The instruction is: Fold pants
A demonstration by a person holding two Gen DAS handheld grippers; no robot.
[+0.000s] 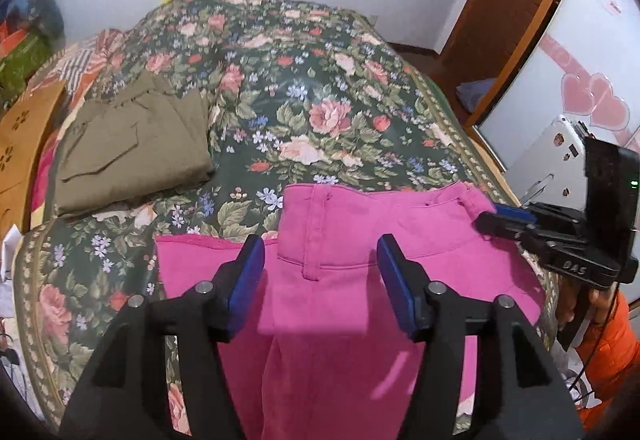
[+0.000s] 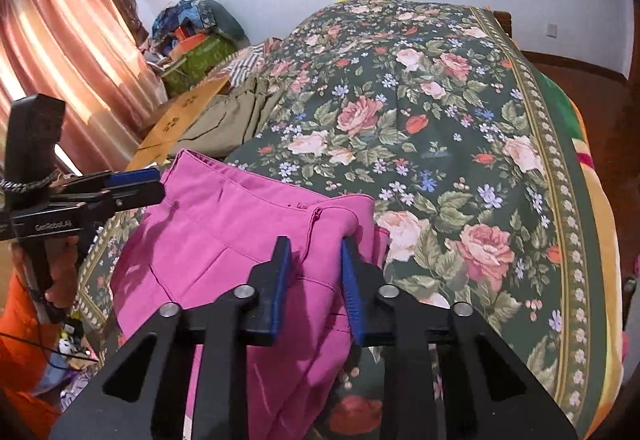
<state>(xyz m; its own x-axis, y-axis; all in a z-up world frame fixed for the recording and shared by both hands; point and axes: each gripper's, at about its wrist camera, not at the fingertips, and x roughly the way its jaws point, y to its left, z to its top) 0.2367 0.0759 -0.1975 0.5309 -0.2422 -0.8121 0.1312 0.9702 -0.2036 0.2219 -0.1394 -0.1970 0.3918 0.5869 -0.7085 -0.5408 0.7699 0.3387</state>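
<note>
- Bright pink cotton pants [image 1: 360, 280] lie on the dark floral bedspread [image 1: 320, 100] at its near edge, waistband away from the cameras, legs hanging over the edge toward the holder.
- Risk: dangling legs may drag the pants off the bed if the waist is lifted carelessly; a loose layer may slip from a one-layer pinch.
- Left gripper [image 1: 320, 260] hovers over the mid-waist, jaws spread wide, holding nothing.
- Right gripper [image 2: 314, 260] sits low at the fly corner, jaws narrowly apart; whether it pinches cloth I cannot tell.
- Folded olive-green trousers [image 1: 132, 148] lie well apart.

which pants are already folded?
The olive pants, a neat stack at the bed's left edge. The pink pants lie spread out under both grippers.
</note>
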